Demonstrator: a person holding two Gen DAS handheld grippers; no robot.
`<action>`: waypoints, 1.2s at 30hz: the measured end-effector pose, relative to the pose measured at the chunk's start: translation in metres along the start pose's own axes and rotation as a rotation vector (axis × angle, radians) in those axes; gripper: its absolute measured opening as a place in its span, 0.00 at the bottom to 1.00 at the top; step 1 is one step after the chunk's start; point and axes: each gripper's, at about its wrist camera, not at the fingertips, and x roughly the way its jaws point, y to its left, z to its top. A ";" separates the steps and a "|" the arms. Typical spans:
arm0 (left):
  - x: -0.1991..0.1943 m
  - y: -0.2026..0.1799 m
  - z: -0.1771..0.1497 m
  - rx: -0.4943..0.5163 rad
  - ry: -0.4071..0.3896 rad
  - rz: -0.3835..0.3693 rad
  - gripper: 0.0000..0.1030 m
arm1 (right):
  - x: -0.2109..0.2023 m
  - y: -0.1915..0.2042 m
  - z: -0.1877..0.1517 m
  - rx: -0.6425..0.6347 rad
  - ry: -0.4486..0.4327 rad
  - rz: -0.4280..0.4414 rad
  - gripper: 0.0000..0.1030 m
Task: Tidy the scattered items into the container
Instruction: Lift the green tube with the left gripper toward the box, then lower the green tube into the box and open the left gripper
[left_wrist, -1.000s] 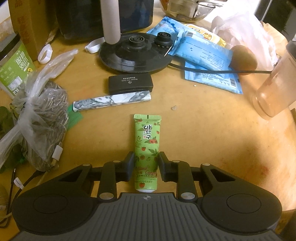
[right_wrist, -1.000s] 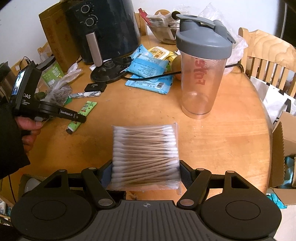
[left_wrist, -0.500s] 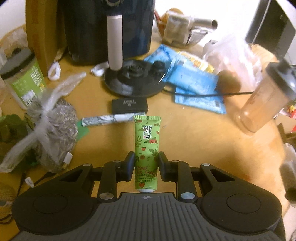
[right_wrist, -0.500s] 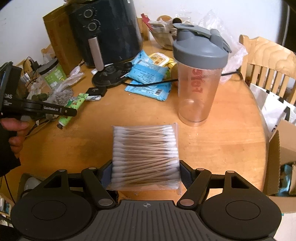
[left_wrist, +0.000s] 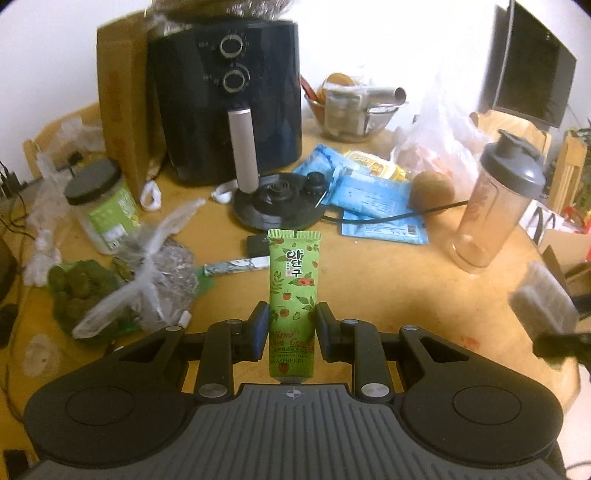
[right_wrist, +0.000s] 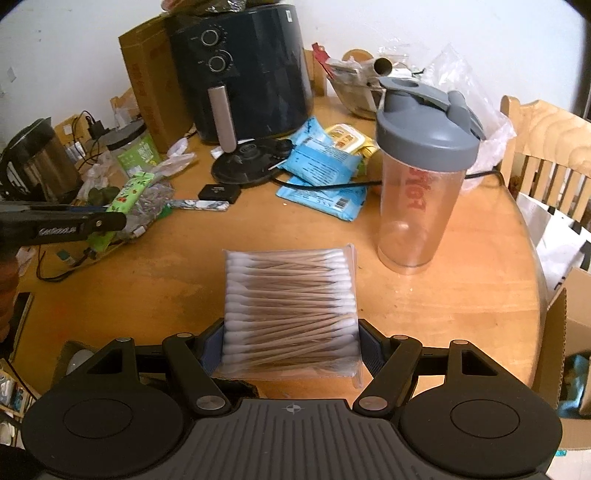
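Note:
My left gripper (left_wrist: 290, 325) is shut on a green raspberry hand cream tube (left_wrist: 294, 288), held above the round wooden table (left_wrist: 388, 295). The same tube (right_wrist: 131, 190) and left gripper (right_wrist: 99, 220) show at the left of the right wrist view. My right gripper (right_wrist: 291, 341) is shut on a clear pack of cotton swabs (right_wrist: 291, 306), lifted over the table's near side. A cardboard box (right_wrist: 561, 332) stands open beyond the table's right edge; its inside is mostly hidden.
A black air fryer (left_wrist: 225, 96), kettle base (left_wrist: 279, 201), shaker bottle (right_wrist: 421, 173), blue packets (right_wrist: 321, 173), small black case (right_wrist: 219, 192), marbled stick (right_wrist: 199, 204), green-label jar (left_wrist: 99, 206), bagged goods (left_wrist: 147, 280) and a glass bowl (left_wrist: 354, 114) crowd the table. A wooden chair (right_wrist: 546, 147) stands right.
The left gripper has lifted the hand cream tube off the table and risen, widening its view. The right gripper has held the swab pack and shifted slightly.

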 end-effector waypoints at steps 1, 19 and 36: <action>-0.005 -0.002 -0.001 0.006 -0.004 0.003 0.26 | 0.000 0.000 0.000 -0.002 -0.001 0.003 0.72; -0.076 -0.007 -0.034 -0.145 0.067 -0.070 0.26 | -0.023 0.017 -0.008 -0.032 -0.021 0.101 0.72; -0.089 -0.071 -0.082 0.205 0.166 -0.156 0.27 | -0.044 0.011 -0.025 -0.070 -0.047 0.080 0.72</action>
